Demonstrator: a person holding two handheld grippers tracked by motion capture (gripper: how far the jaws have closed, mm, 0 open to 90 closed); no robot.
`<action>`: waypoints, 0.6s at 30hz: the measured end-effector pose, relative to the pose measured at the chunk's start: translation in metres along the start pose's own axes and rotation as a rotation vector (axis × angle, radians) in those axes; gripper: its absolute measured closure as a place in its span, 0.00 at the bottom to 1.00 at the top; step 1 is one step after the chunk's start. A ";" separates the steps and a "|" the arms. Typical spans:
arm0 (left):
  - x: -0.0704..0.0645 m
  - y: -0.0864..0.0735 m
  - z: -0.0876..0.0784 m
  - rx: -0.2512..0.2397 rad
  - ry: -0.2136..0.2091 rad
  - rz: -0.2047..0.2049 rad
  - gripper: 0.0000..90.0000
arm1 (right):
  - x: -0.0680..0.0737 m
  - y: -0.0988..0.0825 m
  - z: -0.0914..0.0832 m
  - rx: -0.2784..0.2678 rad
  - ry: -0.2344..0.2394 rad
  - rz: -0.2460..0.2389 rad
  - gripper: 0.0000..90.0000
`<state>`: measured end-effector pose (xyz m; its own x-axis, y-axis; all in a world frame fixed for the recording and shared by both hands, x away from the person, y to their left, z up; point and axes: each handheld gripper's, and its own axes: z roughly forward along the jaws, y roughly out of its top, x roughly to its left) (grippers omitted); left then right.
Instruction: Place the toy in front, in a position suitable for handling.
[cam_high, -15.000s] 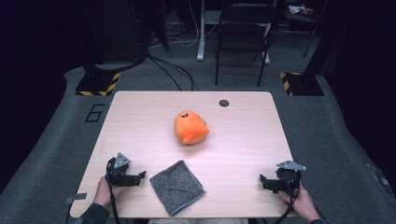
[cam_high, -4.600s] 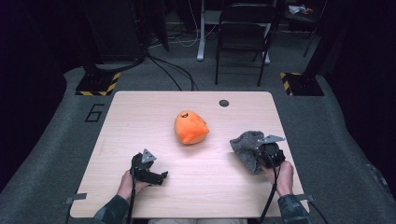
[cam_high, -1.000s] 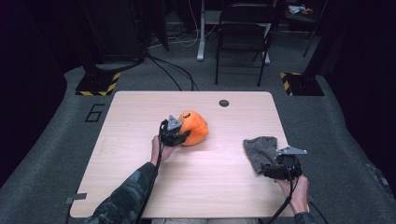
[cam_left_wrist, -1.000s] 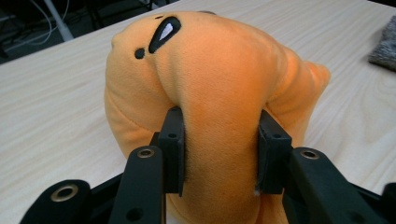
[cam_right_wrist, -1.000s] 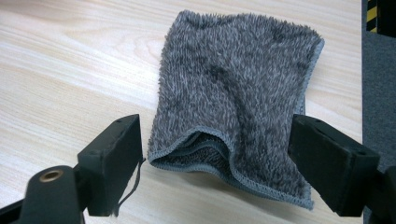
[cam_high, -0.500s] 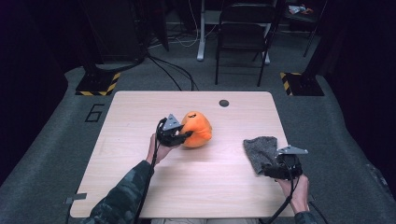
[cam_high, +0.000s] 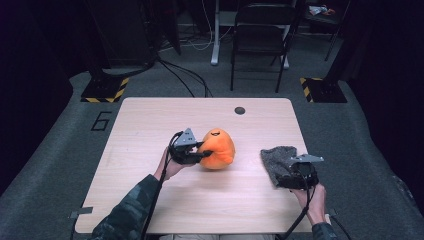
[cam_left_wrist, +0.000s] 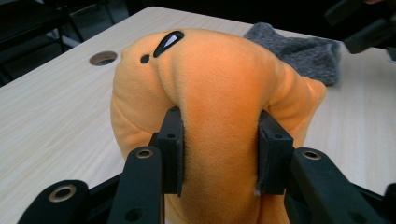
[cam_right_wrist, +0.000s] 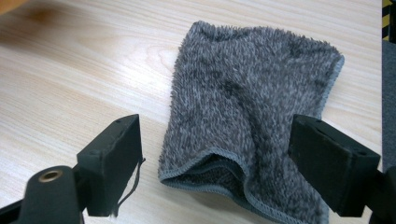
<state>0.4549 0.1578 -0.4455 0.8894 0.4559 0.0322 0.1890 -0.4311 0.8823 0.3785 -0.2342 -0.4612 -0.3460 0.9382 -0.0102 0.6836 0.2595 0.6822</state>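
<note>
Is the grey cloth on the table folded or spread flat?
Folded. The grey cloth lies doubled on the table; at its near edge two hemmed layers gape apart.

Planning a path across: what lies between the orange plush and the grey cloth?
Bare tabletop in the high view, between orange plush and grey cloth.

Bare tabletop (cam_high: 150, 125) open left and near edge; grey cloth (cam_high: 278, 160) blocks right side.
</note>
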 end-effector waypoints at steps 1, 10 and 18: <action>-0.001 0.000 -0.001 0.002 -0.008 0.006 0.67 | 0.001 0.001 0.001 0.001 0.000 -0.002 0.18; -0.014 -0.011 0.007 0.042 -0.108 0.039 0.66 | 0.007 0.008 0.008 -0.003 0.017 -0.038 0.18; -0.012 -0.025 0.014 0.077 -0.123 0.002 0.53 | 0.014 0.015 0.016 0.018 0.039 -0.071 0.18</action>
<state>0.4453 0.1522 -0.4750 0.9333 0.3580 -0.0276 0.2140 -0.4928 0.8434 0.3935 -0.2134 -0.4628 -0.4179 0.9080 -0.0294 0.6680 0.3291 0.6675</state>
